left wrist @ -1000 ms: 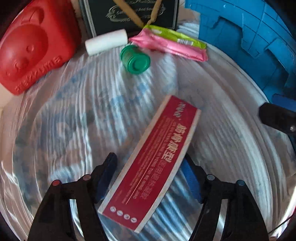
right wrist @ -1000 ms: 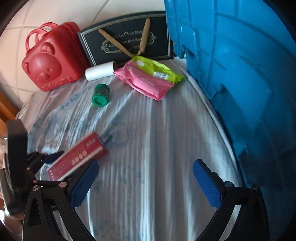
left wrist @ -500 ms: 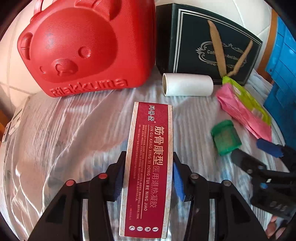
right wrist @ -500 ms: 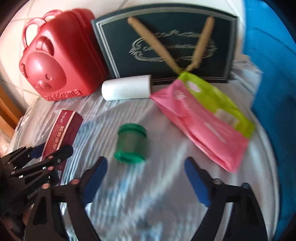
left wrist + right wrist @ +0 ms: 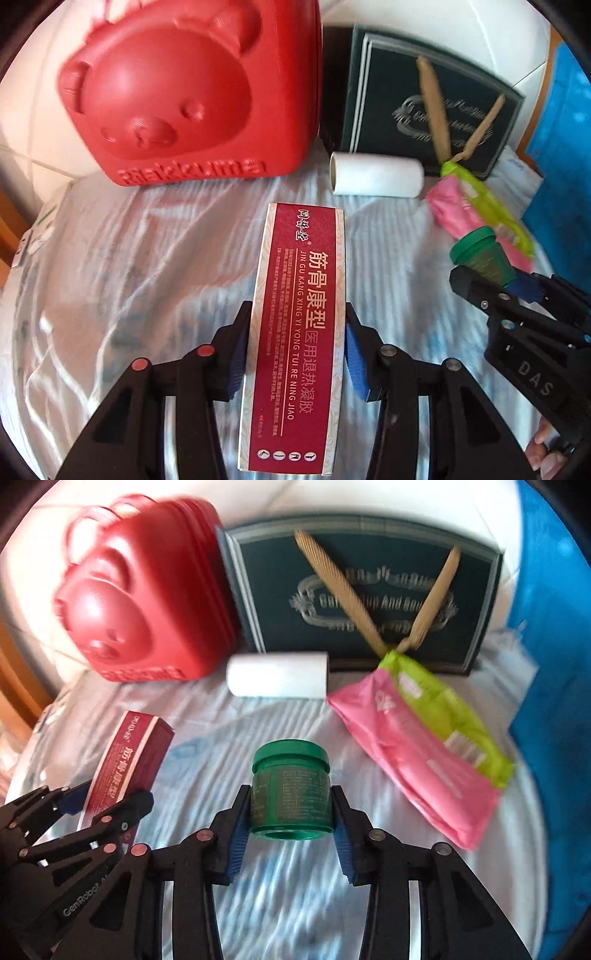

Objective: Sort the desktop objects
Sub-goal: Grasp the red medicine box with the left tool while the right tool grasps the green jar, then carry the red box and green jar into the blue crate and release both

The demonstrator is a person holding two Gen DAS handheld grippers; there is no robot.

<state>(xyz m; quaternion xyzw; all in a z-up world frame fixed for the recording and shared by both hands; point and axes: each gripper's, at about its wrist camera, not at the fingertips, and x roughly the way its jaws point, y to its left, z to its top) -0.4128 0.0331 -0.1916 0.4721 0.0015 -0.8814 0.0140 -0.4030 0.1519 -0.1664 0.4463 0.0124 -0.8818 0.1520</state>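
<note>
**Red box and green jar both held, with a crowded back row ahead**

Red cardboard is between the blue pads of the left gripper (image 5: 295, 354): the long medicine box (image 5: 299, 332) lies along the fingers and sticks out far in front of them. The grip sits near the back half, so I judge the front end may sag or swing, and it could hit the white roll (image 5: 376, 179) if it goes forward low.

The right gripper (image 5: 290, 834) is closed around the green jar (image 5: 290, 790), which lies on its side with the lid pointing away. A round, smooth body between flat pads may rotate or slip out, I think, if the squeeze is light.

Around them, from big to small: the blue bin (image 5: 554, 664) on the right, the red bear case (image 5: 192, 92) and the dark gift box (image 5: 424, 110) at the back, then the pink and green packet (image 5: 424, 738) just beside the jar's path. The two grippers are near each other, so crossing paths could make them collide. The wrinkled cloth (image 5: 129, 277) under all may catch a low corner.
</note>
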